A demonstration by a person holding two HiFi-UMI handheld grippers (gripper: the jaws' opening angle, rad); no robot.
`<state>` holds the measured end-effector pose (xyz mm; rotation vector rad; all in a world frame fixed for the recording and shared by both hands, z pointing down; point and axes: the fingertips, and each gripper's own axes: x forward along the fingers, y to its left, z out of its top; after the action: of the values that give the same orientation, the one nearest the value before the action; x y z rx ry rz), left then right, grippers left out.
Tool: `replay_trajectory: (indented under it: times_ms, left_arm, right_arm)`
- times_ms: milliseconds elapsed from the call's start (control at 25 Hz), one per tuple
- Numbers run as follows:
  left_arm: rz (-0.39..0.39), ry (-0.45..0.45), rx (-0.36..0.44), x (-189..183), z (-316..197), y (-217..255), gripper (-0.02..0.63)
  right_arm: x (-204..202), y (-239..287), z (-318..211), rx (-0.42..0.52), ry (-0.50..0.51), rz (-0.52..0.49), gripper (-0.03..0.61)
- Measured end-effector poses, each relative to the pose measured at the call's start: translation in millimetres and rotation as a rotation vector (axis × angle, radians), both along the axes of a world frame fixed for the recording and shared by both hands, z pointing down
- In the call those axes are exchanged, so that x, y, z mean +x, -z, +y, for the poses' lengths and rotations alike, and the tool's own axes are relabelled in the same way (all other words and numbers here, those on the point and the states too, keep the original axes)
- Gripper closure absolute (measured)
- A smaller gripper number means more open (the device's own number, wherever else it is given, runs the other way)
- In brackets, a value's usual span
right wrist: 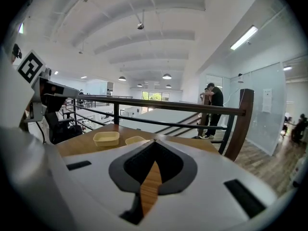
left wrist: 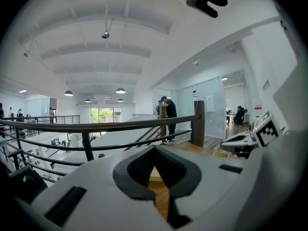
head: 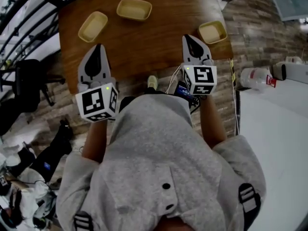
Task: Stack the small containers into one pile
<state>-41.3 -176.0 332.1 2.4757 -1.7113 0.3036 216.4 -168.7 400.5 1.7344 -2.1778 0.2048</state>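
We hold both tongs over the near part of the wooden worktop (head: 144,47), and neither has anything in it. The left tongs (head: 98,48) are pinched together, tips meeting. In the left gripper view only bare wood shows through the slot behind them. The right tongs (head: 188,38) are likewise pressed closed and empty.

Three small cream containers lie apart on the worktop, none stacked. The left container (head: 93,26) sits beyond the left tongs. The middle container (head: 134,9) lies near the far edge. The right container (head: 212,32) rests at the right edge, just beside the tip of the right tongs. All three stand open side up. In the right gripper view two of them show ahead and to the left of the jaws — apart from the tips. Beyond the worktop runs a dark railing (right wrist: 159,106).
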Motion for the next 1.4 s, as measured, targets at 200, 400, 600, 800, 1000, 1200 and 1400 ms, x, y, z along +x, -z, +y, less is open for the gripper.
replay_trajectory:
  times_ms: [200,400,600,800,1000,1200,1400]
  left_arm:
    - [-0.007,0.007,-0.004,8.9,-12.3,-3.3,0.603]
    - [-0.013,0.004,-0.005,14.1,-20.4,-4.9,0.603]
    - [-0.013,0.010,-0.002,21.1,-26.7,0.3,0.603]
    - [-0.023,0.008,-0.002,29.9,-31.7,3.4,0.603]
    - [-0.029,0.010,0.001,34.9,-35.7,3.3,0.603]
    - [-0.042,0.017,-0.005,36.8,-36.2,4.1,0.603]
    - [-0.051,0.033,-0.009,36.8,-33.6,3.3,0.603]
  right_arm:
    - [35.4,-15.0,-17.3,-0.029,-0.037,0.052,0.569]
    - [66.6,-40.4,-24.5,-0.069,-0.089,0.110,0.566]
    - [96.1,-65.1,-29.6,-0.142,-0.121,0.142,0.509]
    - [123.5,-92.4,-35.0,-0.215,-0.133,0.220,0.486]
    - [149.9,-130.9,-38.7,-0.316,-0.158,0.248,0.485]
    - [163.8,-164.2,-40.4,-0.406,-0.149,0.268,0.483]
    - [170.6,-184.5,-40.8,-0.473,-0.129,0.301,0.482]
